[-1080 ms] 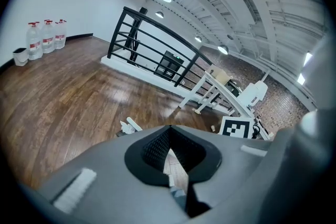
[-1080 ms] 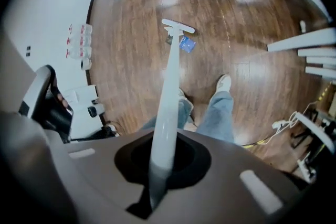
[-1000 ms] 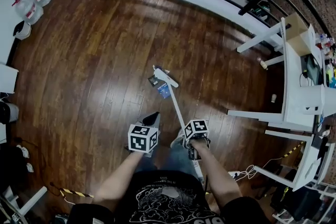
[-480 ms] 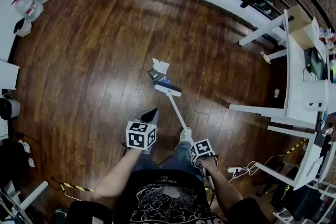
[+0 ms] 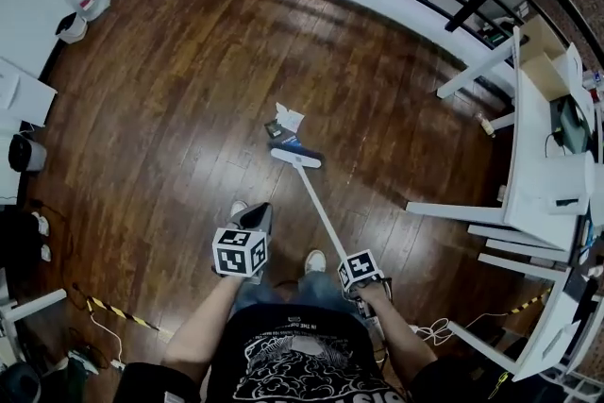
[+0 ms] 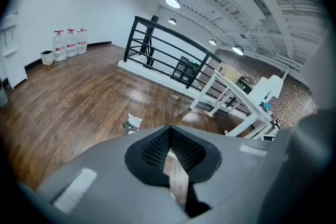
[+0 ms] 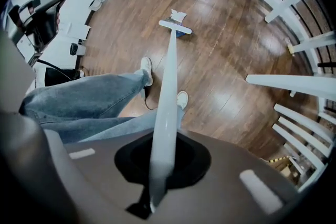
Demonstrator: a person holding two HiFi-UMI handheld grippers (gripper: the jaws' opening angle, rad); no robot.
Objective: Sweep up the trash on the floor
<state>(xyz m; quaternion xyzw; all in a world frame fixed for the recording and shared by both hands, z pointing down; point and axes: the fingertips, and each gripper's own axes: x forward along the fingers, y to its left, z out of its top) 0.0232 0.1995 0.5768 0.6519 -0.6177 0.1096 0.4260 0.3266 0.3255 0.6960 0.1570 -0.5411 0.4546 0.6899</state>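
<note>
right gripper (image 7: 160, 164) is clamped on the broom (image 7: 169, 73) handle, its head right by the trash (image 5: 287, 121), left gripper (image 6: 168, 132) pinched shut, empty.

Glossy dark wood floor (image 5: 170, 109) planks with bright sheen, smooth satin white broom handle (image 7: 167, 92), crumpled white paper trash (image 5: 290, 118), soft blue denim jeans (image 7: 89, 97), matt grey plastic left tongs (image 6: 169, 128) with ribbed black pads (image 6: 155, 149)

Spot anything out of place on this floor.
Yes: a small pile of trash, white paper and dark wrappers, lies on the wooden floor, just past the broom head.
</note>
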